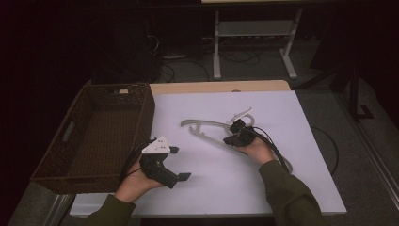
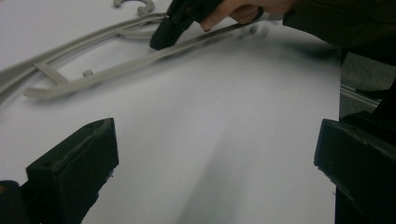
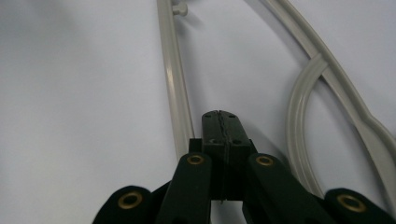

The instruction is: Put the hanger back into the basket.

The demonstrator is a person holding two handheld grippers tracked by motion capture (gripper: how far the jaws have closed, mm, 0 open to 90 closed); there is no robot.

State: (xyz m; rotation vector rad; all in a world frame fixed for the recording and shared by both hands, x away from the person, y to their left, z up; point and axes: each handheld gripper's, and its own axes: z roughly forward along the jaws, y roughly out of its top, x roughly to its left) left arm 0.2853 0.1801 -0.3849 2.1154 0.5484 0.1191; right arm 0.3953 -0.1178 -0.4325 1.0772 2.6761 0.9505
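Observation:
A grey plastic clothes hanger [image 1: 204, 123] lies flat on the white tabletop [image 1: 226, 183], its hook toward the far side. My right gripper [image 1: 229, 139] rests at the hanger's bottom bar near the middle. In the right gripper view its jaws [image 3: 220, 117] are pressed together with nothing between them, and the hanger's bar [image 3: 175, 93] runs just beside them. My left gripper [image 1: 179, 163] hovers near the table's front left, wide open and empty. In the left gripper view my left gripper [image 2: 217, 158] faces the hanger [image 2: 116, 70] and the right gripper [image 2: 161, 39].
A large dark woven basket [image 1: 147, 115] stands at the table's left side, right beside my left hand. Cables trail from both grippers over the table. Beyond the far edge are a white metal frame [image 1: 216, 52] and floor cables.

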